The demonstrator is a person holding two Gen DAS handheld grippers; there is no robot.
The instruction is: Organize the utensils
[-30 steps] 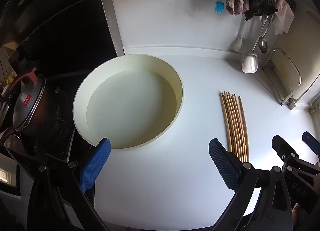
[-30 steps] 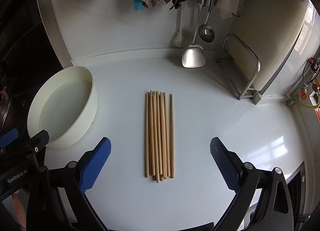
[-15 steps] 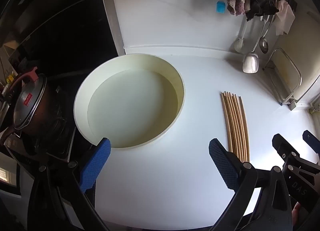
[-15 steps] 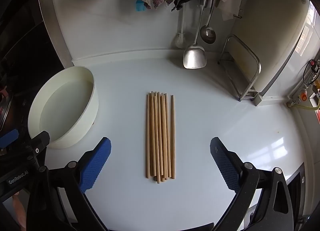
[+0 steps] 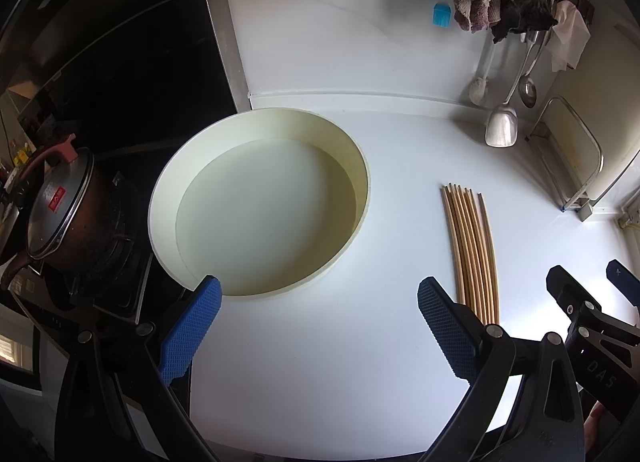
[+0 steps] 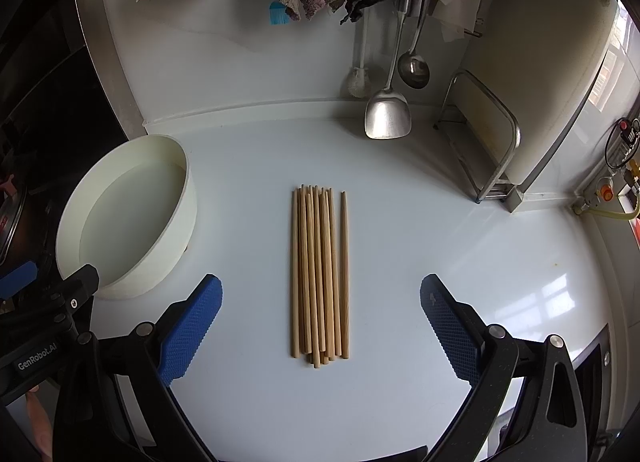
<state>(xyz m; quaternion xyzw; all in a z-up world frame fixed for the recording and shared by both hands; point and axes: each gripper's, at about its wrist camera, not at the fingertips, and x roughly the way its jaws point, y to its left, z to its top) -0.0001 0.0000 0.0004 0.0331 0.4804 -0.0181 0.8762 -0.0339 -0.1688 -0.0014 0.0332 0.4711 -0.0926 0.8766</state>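
1. The round basin [image 6: 132,221], empty, stood at the left of the right wrist frame on the white worktop [image 6: 460,262].
2. The left tool [image 5: 318,326] and the right tool [image 6: 320,326] were spread wide, holding nothing.
3. The chopsticks [image 6: 320,274] lay bundled at frame centre; judged light, stiff and apt to roll, best pinched mid-length across the bundle.

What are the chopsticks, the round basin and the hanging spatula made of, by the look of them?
Chopsticks: likely bamboo or wood, matte tan with faint lengthwise grain. Basin: probably plastic, smooth cream with a dull sheen and a thin, even wall; enamel can't be ruled out. Spatula: metal, likely stainless steel, silvery blade with soft reflections.
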